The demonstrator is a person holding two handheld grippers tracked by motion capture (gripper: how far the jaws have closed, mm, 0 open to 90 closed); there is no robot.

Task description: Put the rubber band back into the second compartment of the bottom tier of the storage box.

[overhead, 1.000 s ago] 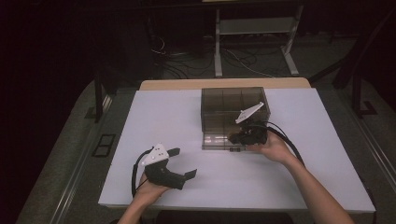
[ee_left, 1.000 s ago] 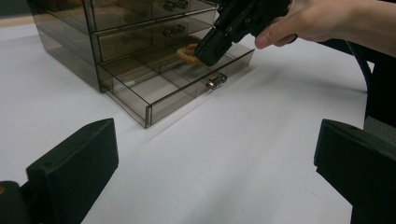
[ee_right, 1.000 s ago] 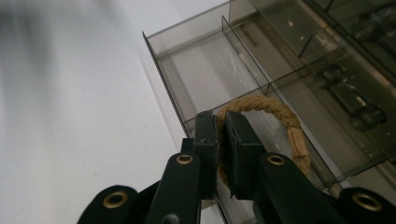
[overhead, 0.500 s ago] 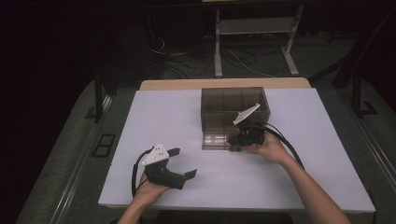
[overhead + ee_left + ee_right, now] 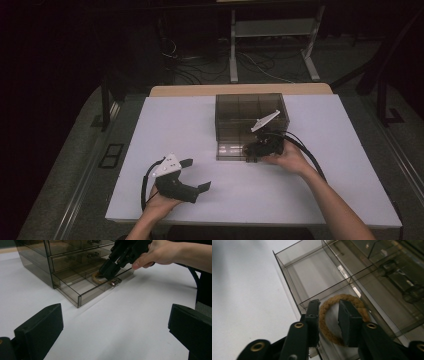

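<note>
My right gripper (image 5: 328, 322) has just been opening: its black jaws stand slightly apart astride the near arc of the tan braided rope ring (image 5: 342, 317), one inside the hoop, one outside, pads off it. The ring lies flat in the near right compartment of the pulled-out bottom drawer (image 5: 82, 293) of the smoky transparent plastic drawer cabinet (image 5: 250, 117). My left gripper (image 5: 192, 175), spread wide and empty, sits well off from the cabinet's front. I judge the right is nearer; its way out of the drawer is up.
</note>
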